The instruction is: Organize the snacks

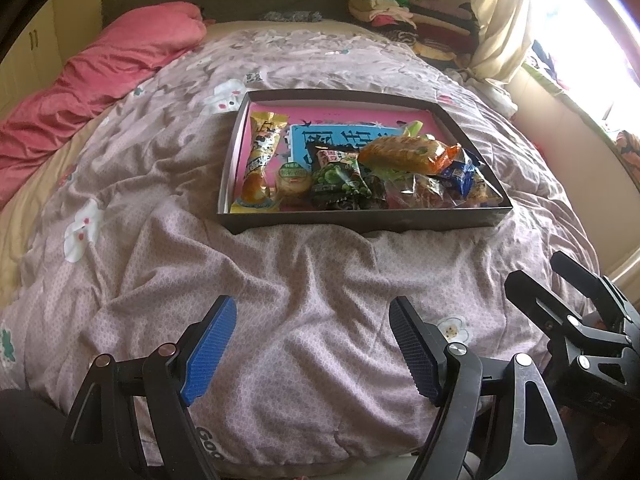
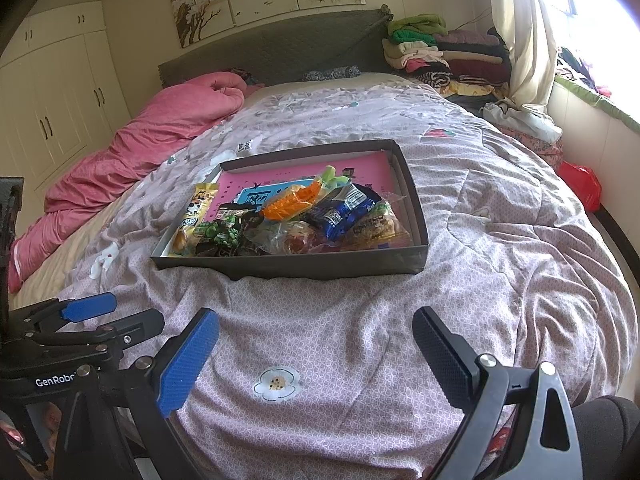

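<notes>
A shallow dark box (image 1: 360, 222) (image 2: 288, 266) with a pink printed floor lies on the bed. Several wrapped snacks fill its near half: a long yellow pack (image 1: 260, 160) (image 2: 192, 220) at the left, a green-and-black pack (image 1: 340, 182) (image 2: 224, 236), an orange pack (image 1: 408, 152) (image 2: 292, 200) on top, and a blue pack (image 1: 460, 176) (image 2: 340, 216) at the right. My left gripper (image 1: 312, 348) hovers open over bare quilt in front of the box, nothing between its blue pads. My right gripper (image 2: 316, 360) is likewise open and empty, beside the left one.
The lilac flowered quilt (image 1: 280, 300) (image 2: 500, 240) is rumpled around the box. A pink duvet (image 1: 92, 76) (image 2: 132, 148) lies along the bed's left side. Folded clothes (image 1: 400, 20) (image 2: 440, 56) are stacked at the head, right. A curtain and window ledge (image 2: 580, 112) run along the right.
</notes>
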A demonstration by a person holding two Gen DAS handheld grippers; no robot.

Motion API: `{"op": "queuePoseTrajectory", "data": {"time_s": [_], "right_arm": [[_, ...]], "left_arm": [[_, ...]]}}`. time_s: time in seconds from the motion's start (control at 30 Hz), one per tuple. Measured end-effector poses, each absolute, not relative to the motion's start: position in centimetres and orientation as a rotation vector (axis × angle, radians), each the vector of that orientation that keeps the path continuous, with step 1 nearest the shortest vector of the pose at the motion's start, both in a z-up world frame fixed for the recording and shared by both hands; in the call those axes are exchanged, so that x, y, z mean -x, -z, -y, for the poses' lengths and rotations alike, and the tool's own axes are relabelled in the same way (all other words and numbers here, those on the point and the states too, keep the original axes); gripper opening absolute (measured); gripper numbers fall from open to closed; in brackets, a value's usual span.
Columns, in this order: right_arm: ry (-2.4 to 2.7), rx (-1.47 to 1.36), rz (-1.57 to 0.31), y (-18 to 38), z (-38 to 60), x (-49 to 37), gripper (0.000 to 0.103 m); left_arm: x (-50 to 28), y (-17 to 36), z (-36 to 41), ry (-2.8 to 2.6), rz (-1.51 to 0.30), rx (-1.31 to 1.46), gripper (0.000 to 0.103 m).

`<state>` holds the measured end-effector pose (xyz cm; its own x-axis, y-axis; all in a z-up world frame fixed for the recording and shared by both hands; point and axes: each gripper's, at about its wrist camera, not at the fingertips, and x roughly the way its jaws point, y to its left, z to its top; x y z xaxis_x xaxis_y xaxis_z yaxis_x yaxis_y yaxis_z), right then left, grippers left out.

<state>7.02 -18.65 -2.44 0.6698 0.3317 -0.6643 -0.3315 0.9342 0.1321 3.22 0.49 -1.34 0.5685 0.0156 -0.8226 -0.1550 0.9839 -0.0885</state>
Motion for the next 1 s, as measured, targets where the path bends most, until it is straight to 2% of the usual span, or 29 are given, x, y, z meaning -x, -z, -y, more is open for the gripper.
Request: {"op": "queuePoseTrajectory", "data": {"time_s": [1.0], "right_arm": [[-0.371,-0.006,-0.734,2.5,18.9,-7.5,0.098]], "left_arm": [[-3.6,2.0,-2.2,-0.134,-0.919,0.236,0.08]]}}
